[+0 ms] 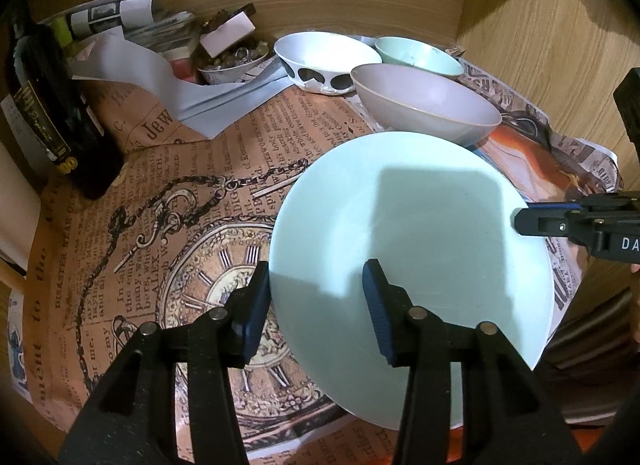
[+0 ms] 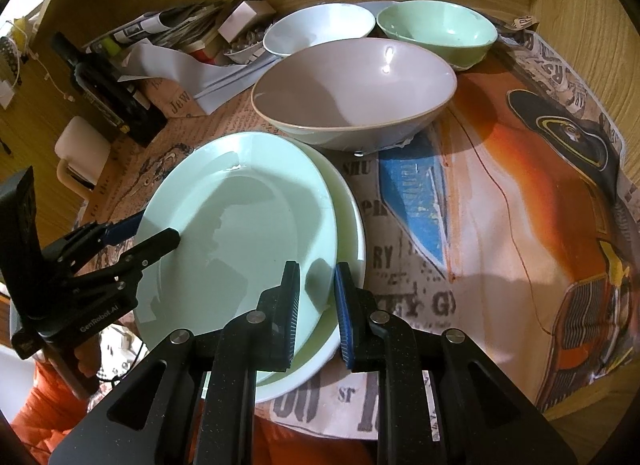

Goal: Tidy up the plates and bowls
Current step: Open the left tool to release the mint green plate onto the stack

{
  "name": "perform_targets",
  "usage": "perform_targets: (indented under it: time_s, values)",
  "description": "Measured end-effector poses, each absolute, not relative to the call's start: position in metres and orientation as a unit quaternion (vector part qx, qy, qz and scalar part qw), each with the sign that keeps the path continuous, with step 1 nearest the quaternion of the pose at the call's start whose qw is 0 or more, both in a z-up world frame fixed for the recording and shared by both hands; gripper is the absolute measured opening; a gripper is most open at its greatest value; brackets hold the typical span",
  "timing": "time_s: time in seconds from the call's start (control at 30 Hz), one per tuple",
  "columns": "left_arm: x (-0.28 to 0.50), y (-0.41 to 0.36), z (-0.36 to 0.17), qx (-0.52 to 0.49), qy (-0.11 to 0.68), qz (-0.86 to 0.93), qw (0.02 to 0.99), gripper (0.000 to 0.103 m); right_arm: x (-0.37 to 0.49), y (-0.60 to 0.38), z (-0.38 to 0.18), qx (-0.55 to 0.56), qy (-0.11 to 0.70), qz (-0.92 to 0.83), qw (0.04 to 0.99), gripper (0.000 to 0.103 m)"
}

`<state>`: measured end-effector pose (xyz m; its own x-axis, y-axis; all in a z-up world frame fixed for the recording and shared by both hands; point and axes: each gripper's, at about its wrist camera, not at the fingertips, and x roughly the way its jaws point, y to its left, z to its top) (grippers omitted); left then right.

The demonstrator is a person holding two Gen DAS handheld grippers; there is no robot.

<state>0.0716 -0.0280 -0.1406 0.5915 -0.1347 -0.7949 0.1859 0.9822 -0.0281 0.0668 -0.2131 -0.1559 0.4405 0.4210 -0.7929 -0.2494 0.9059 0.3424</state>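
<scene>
The mint plate [image 2: 240,225] lies on a white plate [image 2: 348,233], near the front of the desk [image 2: 500,225]. The right tool [image 2: 316,297] is a little spread over both rims at 3 o'clock. The left tool [image 1: 316,293] is spread wide at 9 o'clock, holding nothing. A pinch could catch both plates, or slip. The plate is round, face up, no long side. The bowl [image 2: 352,93] sits at 12 o'clock.

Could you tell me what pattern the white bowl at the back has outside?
Black heart-shaped blotches on the white bowl, clearest in the left wrist view.
</scene>
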Motion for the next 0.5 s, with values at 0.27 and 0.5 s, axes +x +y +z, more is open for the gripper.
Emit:
perform_targets:
  time_s: [0.27, 0.5]
  values:
    - [0.069, -0.028, -0.128, 0.033, 0.421, -0.092, 0.902, 0.057, 0.060, -0.221, -0.128, 0.054, 0.425, 0.173, 0.887, 0.022]
    - [0.072, -0.022, -0.103, 0.018, 0.389, -0.090, 0.917, 0.070, 0.072, -0.232, -0.120, 0.058, 0.386, 0.147, 0.909, 0.037]
